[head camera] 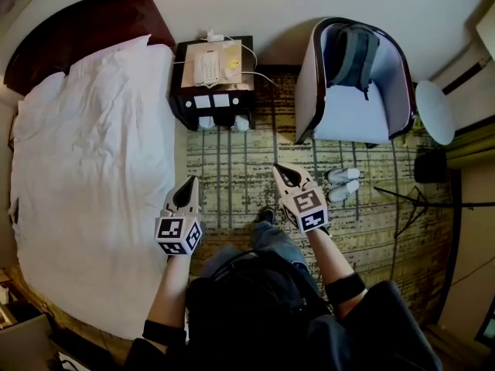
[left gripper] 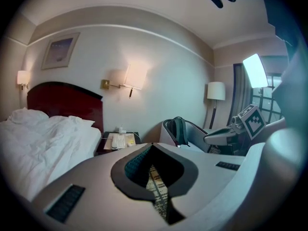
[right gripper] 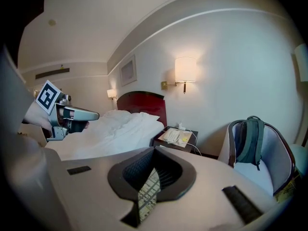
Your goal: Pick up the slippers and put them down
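Note:
A pair of white slippers (head camera: 343, 184) lies side by side on the patterned carpet, in front of the armchair (head camera: 352, 114). My right gripper (head camera: 278, 168) is held above the carpet to the left of the slippers, jaws shut and empty. My left gripper (head camera: 191, 182) hangs by the bed's edge, also shut with nothing in it. In the left gripper view the shut jaws (left gripper: 153, 147) point toward the nightstand, and the right gripper (left gripper: 226, 134) shows at the right. In the right gripper view the shut jaws (right gripper: 154, 149) face the same way. Neither gripper view shows the slippers.
A white bed (head camera: 85, 168) fills the left. A dark nightstand (head camera: 186, 76) with a phone (head camera: 207, 66) stands against the far wall. A backpack (head camera: 356, 52) sits in the armchair. A round white lampshade (head camera: 435, 110) and a thin black stand (head camera: 414, 199) are at the right.

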Demonstrator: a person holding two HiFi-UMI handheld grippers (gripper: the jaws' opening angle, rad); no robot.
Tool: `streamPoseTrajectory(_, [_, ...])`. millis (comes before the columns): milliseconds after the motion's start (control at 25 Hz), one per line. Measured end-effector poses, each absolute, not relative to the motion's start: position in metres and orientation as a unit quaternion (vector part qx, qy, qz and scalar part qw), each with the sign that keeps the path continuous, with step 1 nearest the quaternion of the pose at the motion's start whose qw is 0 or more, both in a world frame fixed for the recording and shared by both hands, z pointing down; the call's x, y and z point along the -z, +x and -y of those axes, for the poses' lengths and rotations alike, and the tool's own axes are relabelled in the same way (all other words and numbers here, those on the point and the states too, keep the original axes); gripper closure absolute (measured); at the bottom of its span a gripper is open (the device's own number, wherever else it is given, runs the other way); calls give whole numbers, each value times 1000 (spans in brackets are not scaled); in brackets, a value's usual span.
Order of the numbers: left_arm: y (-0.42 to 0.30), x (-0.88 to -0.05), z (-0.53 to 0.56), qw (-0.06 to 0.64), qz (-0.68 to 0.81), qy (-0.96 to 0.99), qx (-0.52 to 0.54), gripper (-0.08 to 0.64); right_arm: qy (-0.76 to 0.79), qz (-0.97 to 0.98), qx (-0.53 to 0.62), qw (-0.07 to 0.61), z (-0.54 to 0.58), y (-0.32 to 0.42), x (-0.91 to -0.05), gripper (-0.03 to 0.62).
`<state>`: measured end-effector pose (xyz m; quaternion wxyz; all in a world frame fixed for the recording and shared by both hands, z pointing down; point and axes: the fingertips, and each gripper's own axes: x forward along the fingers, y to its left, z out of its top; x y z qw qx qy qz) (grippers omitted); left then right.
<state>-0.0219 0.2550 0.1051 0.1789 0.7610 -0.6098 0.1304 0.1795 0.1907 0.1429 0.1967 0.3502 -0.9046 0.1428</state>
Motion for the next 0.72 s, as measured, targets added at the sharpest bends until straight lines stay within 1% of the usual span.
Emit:
streamPoseTrajectory(360, [-6,-94,-212,160,607,766,-139,558,363,900,-154,184,-158,202,-145,588])
streamPoseTrajectory(720, [-32,-92,-196,163,602,768,-142,558,364,902,-147,180,-133,172,-139,588])
